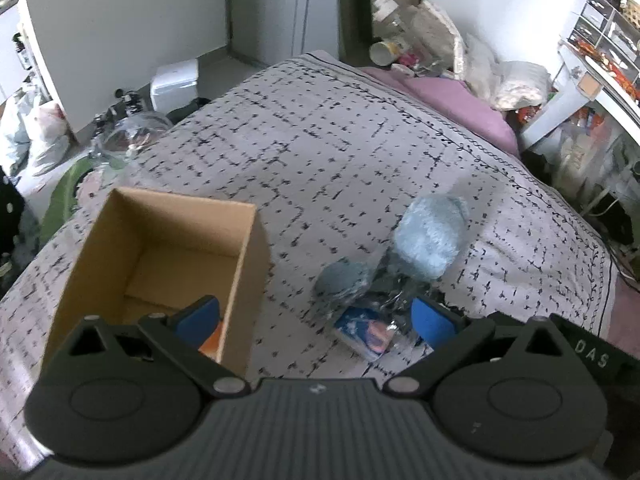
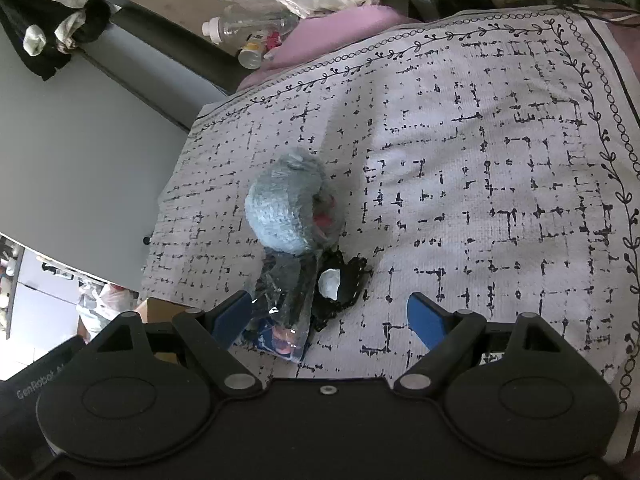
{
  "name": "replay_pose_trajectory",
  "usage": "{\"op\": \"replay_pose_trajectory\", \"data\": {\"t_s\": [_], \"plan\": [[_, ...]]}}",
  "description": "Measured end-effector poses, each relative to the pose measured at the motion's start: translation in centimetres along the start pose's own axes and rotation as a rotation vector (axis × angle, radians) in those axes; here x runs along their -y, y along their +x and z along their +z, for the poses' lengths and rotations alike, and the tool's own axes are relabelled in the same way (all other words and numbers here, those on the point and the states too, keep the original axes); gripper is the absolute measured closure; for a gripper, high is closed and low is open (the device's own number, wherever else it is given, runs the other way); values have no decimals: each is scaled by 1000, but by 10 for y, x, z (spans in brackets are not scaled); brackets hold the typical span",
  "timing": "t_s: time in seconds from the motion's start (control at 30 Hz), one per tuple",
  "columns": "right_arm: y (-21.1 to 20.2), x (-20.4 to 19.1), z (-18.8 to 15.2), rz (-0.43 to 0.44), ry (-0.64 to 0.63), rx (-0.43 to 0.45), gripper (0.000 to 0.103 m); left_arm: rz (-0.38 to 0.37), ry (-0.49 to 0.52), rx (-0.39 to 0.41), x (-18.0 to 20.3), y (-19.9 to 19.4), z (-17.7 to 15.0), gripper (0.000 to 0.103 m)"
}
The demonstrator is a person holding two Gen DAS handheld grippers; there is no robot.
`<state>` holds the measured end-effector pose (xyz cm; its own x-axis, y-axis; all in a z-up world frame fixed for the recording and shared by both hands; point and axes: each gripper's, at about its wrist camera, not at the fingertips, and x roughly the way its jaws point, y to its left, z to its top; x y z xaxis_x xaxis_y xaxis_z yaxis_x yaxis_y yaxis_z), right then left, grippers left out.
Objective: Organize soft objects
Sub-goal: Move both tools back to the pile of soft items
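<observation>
A fluffy light-blue soft toy [image 1: 430,236] lies on the patterned bedspread [image 1: 320,140], with a smaller grey-blue fluffy piece [image 1: 344,280] beside it. Both sit in or on a clear plastic wrapper with a blue printed card [image 1: 364,332]. An open cardboard box [image 1: 160,260] stands to the left, something orange [image 1: 212,344] in its near corner. My left gripper [image 1: 316,318] is open; one finger is over the box, the other by the wrapper. My right gripper [image 2: 328,318] is open just short of the toy [image 2: 280,208], the wrapper [image 2: 288,292] and a black piece with a white patch [image 2: 340,284].
Bottles [image 2: 248,28], bags and a pink pillow [image 1: 460,100] crowd the head of the bed. Plastic bags [image 1: 44,132] and a white box [image 1: 176,84] lie on the floor to the left. Cluttered shelves [image 1: 600,48] stand at the right. The box corner [image 2: 160,308] shows beside my right gripper.
</observation>
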<state>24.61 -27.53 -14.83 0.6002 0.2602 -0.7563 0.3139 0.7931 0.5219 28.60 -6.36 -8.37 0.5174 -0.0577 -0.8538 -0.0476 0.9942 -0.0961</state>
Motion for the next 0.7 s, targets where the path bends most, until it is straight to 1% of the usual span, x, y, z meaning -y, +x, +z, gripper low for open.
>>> {"op": "replay_pose_trajectory", "data": {"t_s": [0.07,0.1,0.27,0.4,0.43,0.5,0.53,0.6,0.67,0.7], "plan": [[6,0,2,-23,7,-1,19,-3,5,-6,3,9,2,2],[8,2,3,-29,15,-2,19,-7,4,-10,4,14,3,3],[18,5,4,-50,34,-6,19,-29,3,-22,9,34,6,4],[30,7,5,-40,53,-39,19,-21,-19,-10,9,45,7,13],[33,8,6,-38,62,-43,19,-25,-32,-18,8,49,7,14],[36,9,6,-37,75,-47,20,-32,-56,-35,6,57,7,22],[38,10,7,-40,78,-48,22,-29,-64,-40,4,61,7,24],[43,13,7,-35,93,-53,27,-19,-82,-48,3,68,7,31],[48,18,8,-13,134,-65,35,-17,-106,-61,0,75,6,37],[50,20,8,-5,152,-70,37,-14,-116,-65,-1,78,6,39]]}}
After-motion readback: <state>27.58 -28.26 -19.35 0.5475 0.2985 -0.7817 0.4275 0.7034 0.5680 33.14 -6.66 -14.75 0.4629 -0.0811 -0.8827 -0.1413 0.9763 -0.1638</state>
